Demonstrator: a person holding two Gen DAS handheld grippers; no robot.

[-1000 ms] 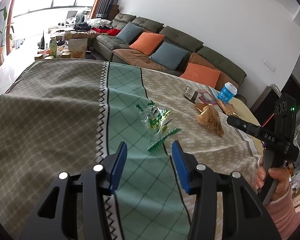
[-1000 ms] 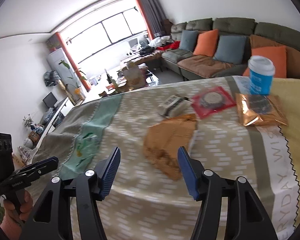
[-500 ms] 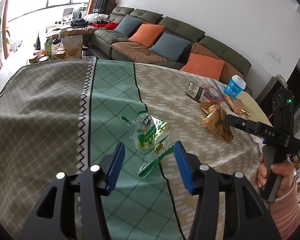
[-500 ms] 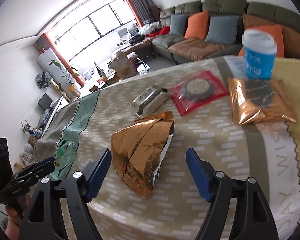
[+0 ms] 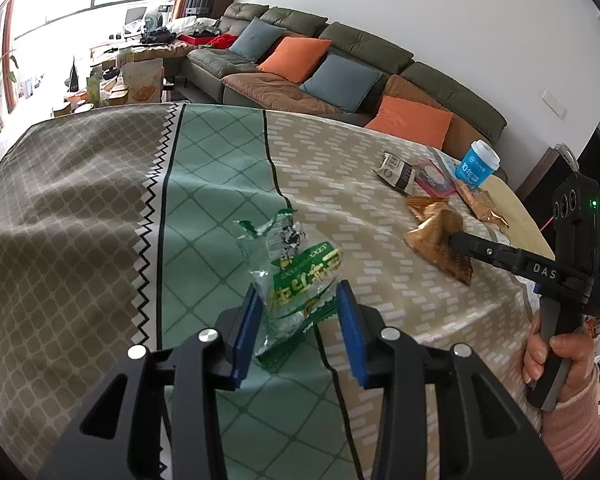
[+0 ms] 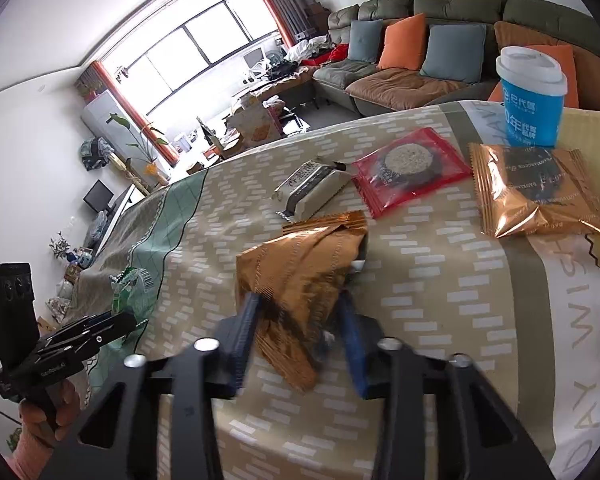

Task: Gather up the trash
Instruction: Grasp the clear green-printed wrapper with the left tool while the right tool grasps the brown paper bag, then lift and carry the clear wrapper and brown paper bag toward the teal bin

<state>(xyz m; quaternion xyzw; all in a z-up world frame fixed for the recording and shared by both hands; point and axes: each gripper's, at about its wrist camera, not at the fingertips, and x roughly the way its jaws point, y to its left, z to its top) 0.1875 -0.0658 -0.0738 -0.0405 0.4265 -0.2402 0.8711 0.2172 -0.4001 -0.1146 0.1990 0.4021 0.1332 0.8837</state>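
A crumpled clear and green wrapper [image 5: 296, 276] lies on the green stripe of the tablecloth. My left gripper [image 5: 300, 312] is open, its blue pads on either side of the wrapper's near end. A crumpled gold wrapper [image 6: 300, 272] lies on the beige part of the cloth. My right gripper [image 6: 300, 320] is open, its pads straddling the gold wrapper's near end. The gold wrapper also shows in the left wrist view [image 5: 436, 236], with the right gripper's fingers over it. The green wrapper shows small in the right wrist view [image 6: 130, 284].
Beyond the gold wrapper lie a grey snack packet [image 6: 312, 184], a red biscuit packet [image 6: 410, 168], a flat gold packet [image 6: 536, 196] and a blue paper cup [image 6: 534, 100]. A sofa with cushions [image 5: 340, 64] stands behind the table.
Both grippers have moved forward and down. The left now straddles the green wrapper and the right straddles the gold wrapper. Both jaws have narrowed somewhat.
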